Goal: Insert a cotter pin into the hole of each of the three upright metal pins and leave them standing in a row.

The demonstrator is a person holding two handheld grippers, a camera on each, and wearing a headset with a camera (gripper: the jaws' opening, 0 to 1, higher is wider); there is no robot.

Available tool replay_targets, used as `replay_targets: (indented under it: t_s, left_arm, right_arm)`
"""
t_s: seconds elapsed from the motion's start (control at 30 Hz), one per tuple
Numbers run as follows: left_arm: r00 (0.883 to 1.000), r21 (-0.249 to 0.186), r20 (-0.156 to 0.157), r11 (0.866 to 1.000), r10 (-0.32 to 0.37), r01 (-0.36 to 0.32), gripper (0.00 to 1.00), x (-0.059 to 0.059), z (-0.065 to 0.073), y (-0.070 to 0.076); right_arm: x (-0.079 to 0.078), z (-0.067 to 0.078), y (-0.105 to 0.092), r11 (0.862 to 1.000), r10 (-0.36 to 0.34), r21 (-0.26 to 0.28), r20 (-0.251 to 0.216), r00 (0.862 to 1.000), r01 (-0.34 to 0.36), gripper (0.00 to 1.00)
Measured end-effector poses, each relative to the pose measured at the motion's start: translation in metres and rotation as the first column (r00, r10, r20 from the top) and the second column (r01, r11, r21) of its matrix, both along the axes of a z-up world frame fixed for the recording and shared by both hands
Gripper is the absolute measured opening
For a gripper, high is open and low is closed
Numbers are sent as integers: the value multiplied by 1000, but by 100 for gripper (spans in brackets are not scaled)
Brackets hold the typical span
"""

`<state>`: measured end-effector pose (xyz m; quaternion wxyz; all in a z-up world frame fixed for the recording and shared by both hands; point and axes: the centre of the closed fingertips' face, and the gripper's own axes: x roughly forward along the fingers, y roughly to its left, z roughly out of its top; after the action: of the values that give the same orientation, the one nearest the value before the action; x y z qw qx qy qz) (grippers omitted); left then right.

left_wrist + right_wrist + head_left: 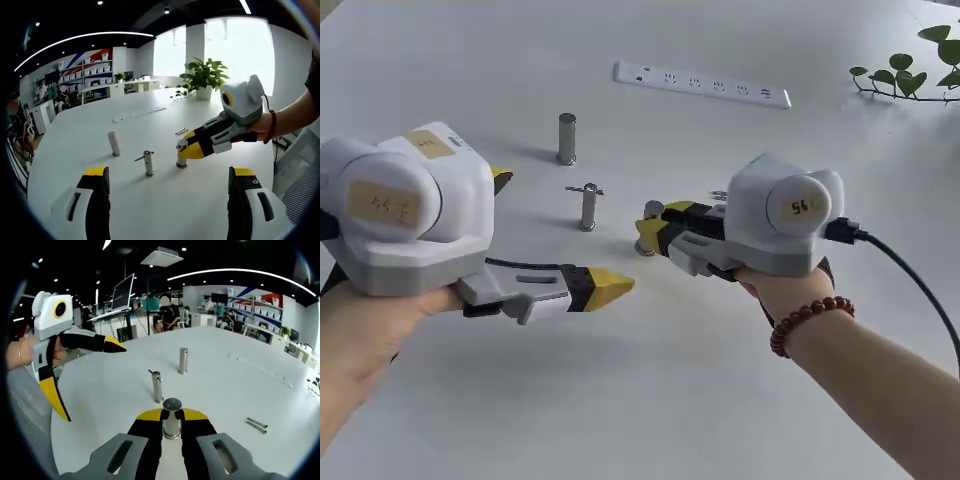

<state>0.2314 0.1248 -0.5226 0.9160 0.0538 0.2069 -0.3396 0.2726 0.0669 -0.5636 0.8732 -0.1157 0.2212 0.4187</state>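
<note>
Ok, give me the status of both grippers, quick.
Left gripper: open, holding nothing.
Right gripper: shut on an upright metal pin.

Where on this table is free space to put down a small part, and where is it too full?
Free: the bare table nearest the person, and the stretch between the far pin and the power strip. Crowded: around the middle pin and the near pin, clamped by the right gripper, with loose cotter pins beside it.
</note>
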Motion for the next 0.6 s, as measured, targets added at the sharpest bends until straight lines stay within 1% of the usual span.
replay_targets:
  t_s: [0.1, 0.17, 0.3, 0.4, 0.5, 0.6]
  left_arm:
    - [1000, 2, -1, 1000, -3, 3, 99, 0, -1, -1]
    - [1000, 7, -3, 1000, -6, 6, 99, -1, -1, -1]
    - [1000, 2, -5, 1000, -11, 11, 99, -1, -1, -2]
    - [1000, 5, -6, 1000, -15, 15, 99, -2, -2, -3]
    - [1000, 8, -7, 1000, -16, 16, 99, -2, -2, -3]
    - [1000, 9, -10, 1000, -18, 19, 99, -2, -3, -3]
  right_arm:
    - [-2, -5, -1, 1000, -2, -8, -4, 1000, 2, 8]
    - [-4, -5, -2, 1000, -6, -2, -7, 1000, 6, 8]
    - [-5, -7, -3, 1000, 0, -16, 6, 1000, 0, 8]
    - [-5, -7, -5, 1000, -11, -4, 1, 1000, 11, 8]
    - [-5, -7, -5, 1000, -21, -8, 6, 1000, 21, 8]
    - [-4, -7, -5, 999, -42, 5, 0, 999, 42, 8]
